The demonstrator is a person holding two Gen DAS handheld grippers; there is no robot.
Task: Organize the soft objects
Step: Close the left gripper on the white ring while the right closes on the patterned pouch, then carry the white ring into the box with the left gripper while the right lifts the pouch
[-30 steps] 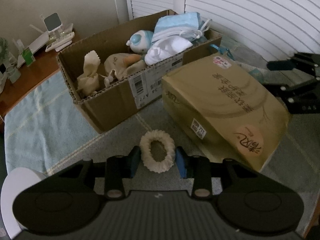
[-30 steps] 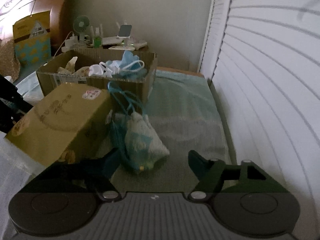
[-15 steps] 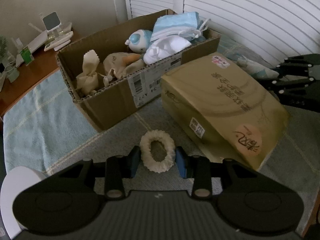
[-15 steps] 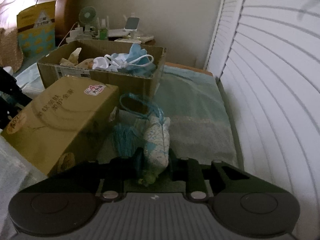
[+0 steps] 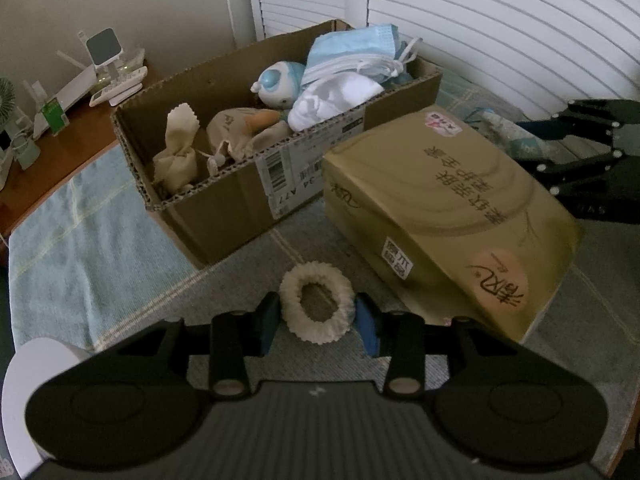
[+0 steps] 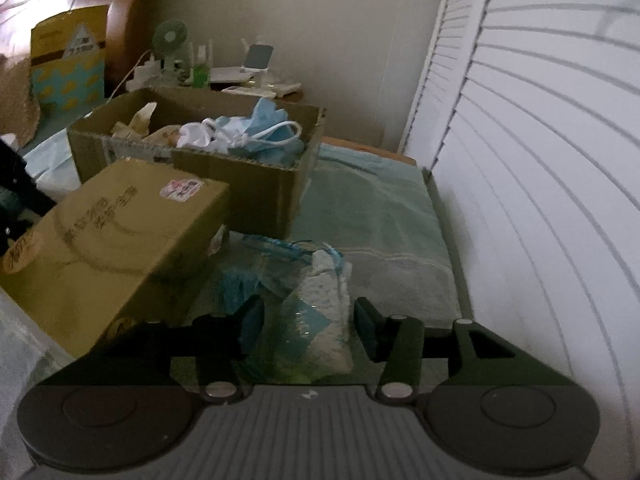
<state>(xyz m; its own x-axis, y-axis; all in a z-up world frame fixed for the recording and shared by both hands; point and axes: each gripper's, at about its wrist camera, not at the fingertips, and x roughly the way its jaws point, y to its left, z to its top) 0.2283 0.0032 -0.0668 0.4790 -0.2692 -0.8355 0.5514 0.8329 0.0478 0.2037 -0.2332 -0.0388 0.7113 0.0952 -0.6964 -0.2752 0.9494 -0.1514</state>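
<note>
My left gripper (image 5: 316,318) is shut on a cream fluffy scrunchie (image 5: 316,307), held just above the towel in front of the open cardboard box (image 5: 224,208). The box holds cloth pouches (image 5: 176,156), a blue-white plush toy (image 5: 278,82) and face masks (image 5: 356,50). My right gripper (image 6: 310,330) straddles a blue-and-white drawstring pouch (image 6: 320,320) lying on the towel beside the tan tissue pack (image 6: 108,236). Its fingers stand a little apart from the pouch sides, open. The right gripper also shows at the right edge of the left wrist view (image 5: 592,160).
The tan tissue pack (image 5: 444,216) lies between the two grippers, right of the box. A white louvered door (image 6: 540,160) runs along the right. A wooden side table (image 5: 60,120) with a small fan and gadgets stands behind the box. Green-blue towel (image 6: 376,220) covers the surface.
The right gripper closed around the pouch half a second ago and has now opened wider, the pouch lying lower between its fingers. The left gripper holds the scrunchie with little movement.
</note>
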